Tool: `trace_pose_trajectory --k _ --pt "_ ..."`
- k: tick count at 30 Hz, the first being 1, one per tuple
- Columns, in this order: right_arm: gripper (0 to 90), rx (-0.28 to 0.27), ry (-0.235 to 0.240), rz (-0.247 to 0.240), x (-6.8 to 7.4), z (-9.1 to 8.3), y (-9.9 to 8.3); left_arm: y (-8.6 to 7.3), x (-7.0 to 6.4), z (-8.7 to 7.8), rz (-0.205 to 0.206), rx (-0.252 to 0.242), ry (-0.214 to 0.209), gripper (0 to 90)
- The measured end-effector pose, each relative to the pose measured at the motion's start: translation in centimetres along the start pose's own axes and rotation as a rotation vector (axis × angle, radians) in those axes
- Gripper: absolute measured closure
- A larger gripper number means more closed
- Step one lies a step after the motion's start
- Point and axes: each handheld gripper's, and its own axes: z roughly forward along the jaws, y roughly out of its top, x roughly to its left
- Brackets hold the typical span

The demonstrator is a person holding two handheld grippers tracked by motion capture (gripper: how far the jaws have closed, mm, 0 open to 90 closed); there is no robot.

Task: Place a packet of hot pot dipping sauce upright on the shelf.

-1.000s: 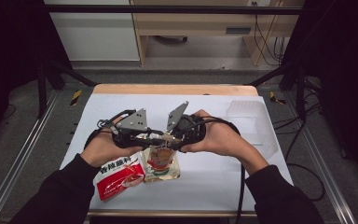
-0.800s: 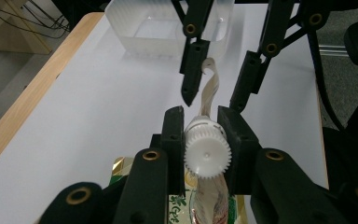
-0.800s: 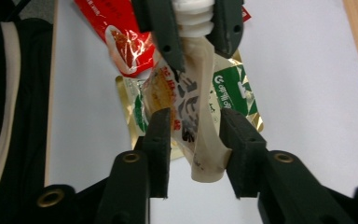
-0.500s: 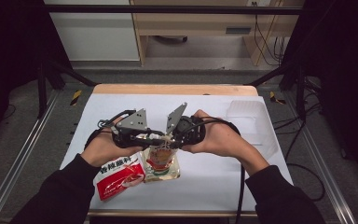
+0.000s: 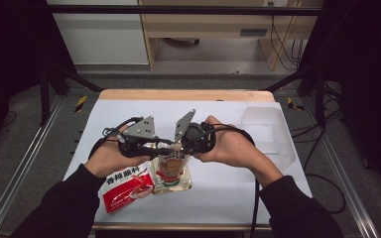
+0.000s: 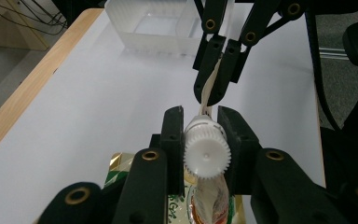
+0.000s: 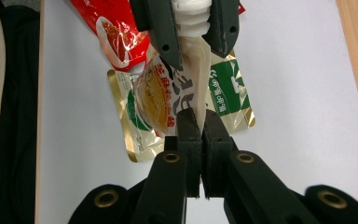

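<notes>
**Both grippers on the spout pouch**

We hold the pouch (image 5: 171,166) lifted between our grippers — just above the gold packet (image 7: 223,88) lying on the table (image 5: 238,188). Our left gripper (image 6: 204,135) is clamped on the white cap (image 6: 207,156). Our right gripper (image 7: 200,135) is pinched tight on the pouch's edge. The red packet (image 5: 128,186) touches the gold packet's side; the clear tray (image 6: 161,25) sits well apart from it.

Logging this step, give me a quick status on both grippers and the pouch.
Left gripper shut on white cap. Right gripper shut on spouted pouch edge. Pouch lifted above gold packet; nothing blocking.
</notes>
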Motion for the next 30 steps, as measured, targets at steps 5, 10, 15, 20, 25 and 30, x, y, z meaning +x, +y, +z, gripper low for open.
trace_pose_trajectory --k 5,10,15,20,25,30 --pt "89.6 0.013 -0.018 0.000 0.0 0.0 0.4 -0.3 0.3 -0.1 -0.009 -0.010 0.008 72.2" --pt "90.0 0.031 -0.030 -0.017 -0.1 -0.2 1.0 -0.6 0.4 -0.3 -0.026 -0.053 0.028 55.3" --pt "90.0 0.054 -0.041 -0.015 -0.3 -0.3 1.3 -0.9 0.1 -0.4 -0.039 -0.075 0.046 34.2" --pt "90.0 0.061 -0.044 -0.007 -0.7 -0.6 1.3 -1.6 -0.1 -0.6 -0.071 -0.090 0.052 23.6" --pt "90.0 0.063 -0.046 -0.013 -1.1 -1.1 1.4 -2.7 -0.8 -1.0 -0.110 -0.093 0.095 17.7" --pt "90.0 0.055 -0.041 -0.022 -1.5 -2.0 1.1 -5.5 -1.7 -1.5 -0.168 -0.109 0.135 14.9"
